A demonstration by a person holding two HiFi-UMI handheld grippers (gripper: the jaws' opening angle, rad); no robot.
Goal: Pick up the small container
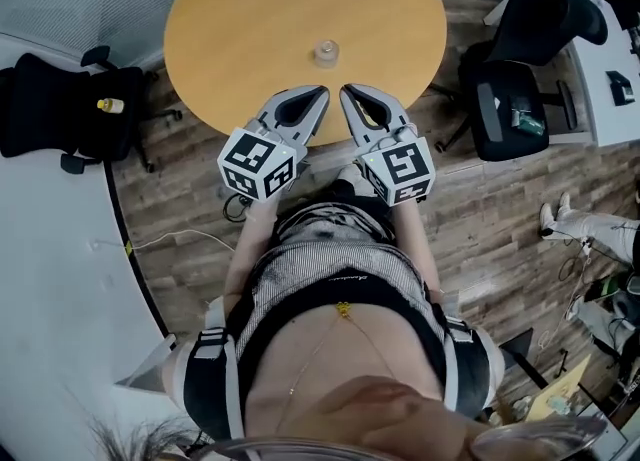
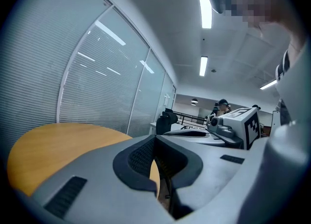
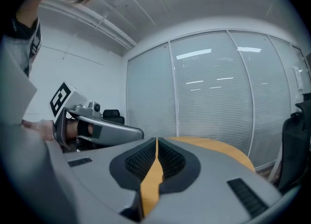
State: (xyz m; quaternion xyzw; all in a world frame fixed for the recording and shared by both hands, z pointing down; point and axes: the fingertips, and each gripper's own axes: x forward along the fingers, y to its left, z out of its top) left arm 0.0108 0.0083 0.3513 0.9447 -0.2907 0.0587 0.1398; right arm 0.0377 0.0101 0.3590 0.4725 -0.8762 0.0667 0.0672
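A small clear container (image 1: 325,52) stands alone on the round wooden table (image 1: 230,19), a little in from its near edge. Both grippers hover side by side over that near edge, pointing at the table. The left gripper (image 1: 321,92) is shut and empty, and its tips lie just short of the container, to its left. To the container's right, the right gripper (image 1: 346,90) is also shut and empty. In the left gripper view the jaws (image 2: 155,138) meet over the tabletop. The right gripper view shows its jaws (image 3: 156,141) closed too. Neither gripper view shows the container.
A black office chair (image 1: 60,109) with a small yellow bottle (image 1: 110,105) on it stands left of the table. Another black chair (image 1: 520,99) and a white desk (image 1: 612,79) are at the right. Blind-covered glass walls (image 2: 97,87) lie beyond the table. A cable (image 1: 180,237) runs across the wooden floor.
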